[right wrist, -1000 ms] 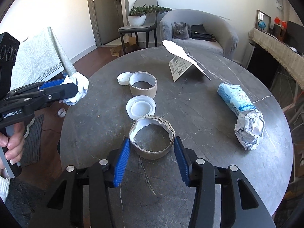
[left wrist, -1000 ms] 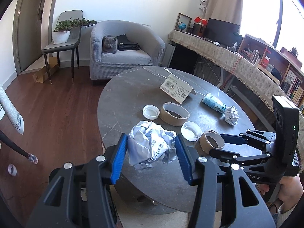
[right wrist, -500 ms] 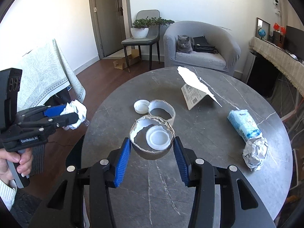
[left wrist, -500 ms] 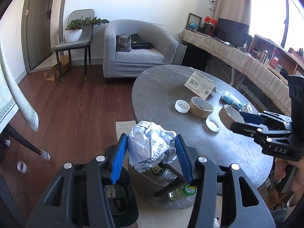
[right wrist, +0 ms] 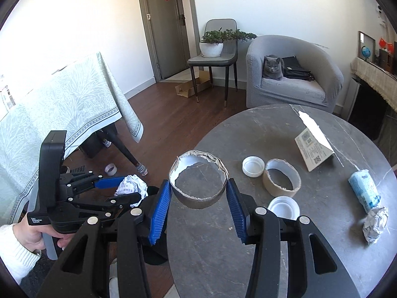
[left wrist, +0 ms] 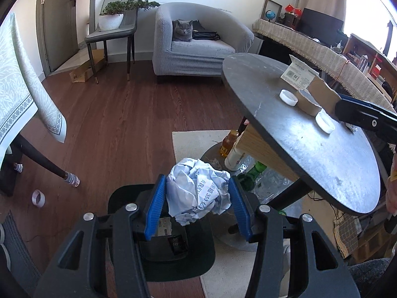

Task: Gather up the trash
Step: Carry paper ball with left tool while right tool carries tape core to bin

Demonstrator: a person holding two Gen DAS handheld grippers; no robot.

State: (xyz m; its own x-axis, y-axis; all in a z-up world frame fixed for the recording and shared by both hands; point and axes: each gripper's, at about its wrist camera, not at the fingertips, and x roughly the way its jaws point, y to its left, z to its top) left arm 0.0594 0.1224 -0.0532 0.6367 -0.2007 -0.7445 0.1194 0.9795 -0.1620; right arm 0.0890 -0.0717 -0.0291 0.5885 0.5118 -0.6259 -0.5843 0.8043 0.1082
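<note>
My left gripper (left wrist: 198, 204) is shut on a crumpled ball of white-blue paper (left wrist: 198, 193) and holds it over a black trash bin (left wrist: 171, 258) on the floor beside the round grey table (left wrist: 322, 168). In the right wrist view the left gripper (right wrist: 129, 190) shows off the table's left edge with the paper ball (right wrist: 131, 188). My right gripper (right wrist: 198, 203) is shut on a torn cardboard tape ring (right wrist: 198, 186), lifted above the table's left part (right wrist: 223, 248).
On the table lie a second cardboard ring (right wrist: 281, 181), two white lids (right wrist: 253, 166) (right wrist: 284, 207), a folded card (right wrist: 314, 146), a blue-white packet (right wrist: 364, 190) and a foil ball (right wrist: 376, 224). Bottles (left wrist: 230, 149) stand under the table. A clothed table (right wrist: 62, 104) is left.
My left gripper has carried the paper ball off the table down over the bin. My right gripper has lifted the torn ring and moved it left.
</note>
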